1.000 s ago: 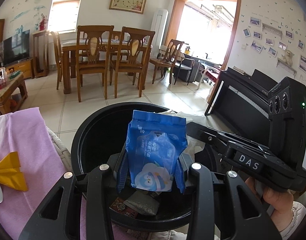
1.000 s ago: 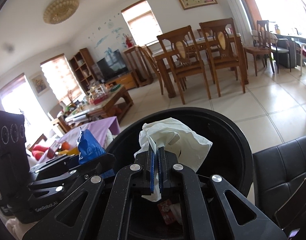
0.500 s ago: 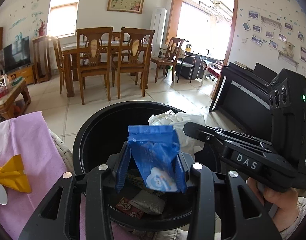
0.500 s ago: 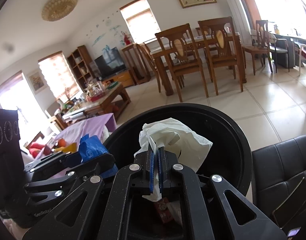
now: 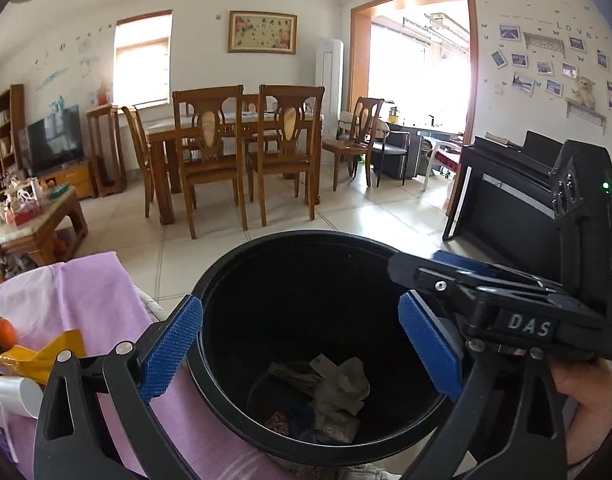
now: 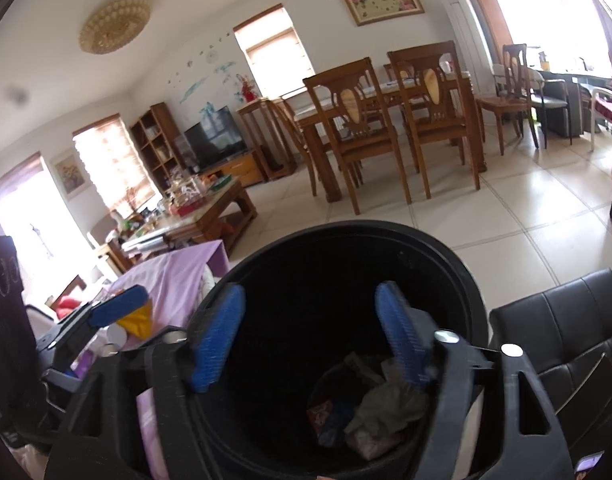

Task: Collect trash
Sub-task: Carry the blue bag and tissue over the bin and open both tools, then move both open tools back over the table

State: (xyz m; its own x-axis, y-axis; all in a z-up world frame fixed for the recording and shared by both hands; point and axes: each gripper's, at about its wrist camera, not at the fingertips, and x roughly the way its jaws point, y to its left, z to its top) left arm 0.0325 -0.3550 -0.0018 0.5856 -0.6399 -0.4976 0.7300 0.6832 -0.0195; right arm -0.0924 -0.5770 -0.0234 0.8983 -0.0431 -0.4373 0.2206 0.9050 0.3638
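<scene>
A black round trash bin stands right below both grippers; it also shows in the right wrist view. At its bottom lie crumpled wrappers and a white bag, also seen in the right wrist view. My left gripper is open and empty over the bin's mouth. My right gripper is open and empty over the bin too. The right gripper's body shows at the right of the left wrist view.
A purple cloth covers the surface left of the bin, with a yellow paper shape, an orange and a white cup. A black leather seat is right of the bin. A black piano stands behind.
Both grippers have opened. The blue packet left the left gripper and the white bag left the right gripper; both now lie in the bin.
</scene>
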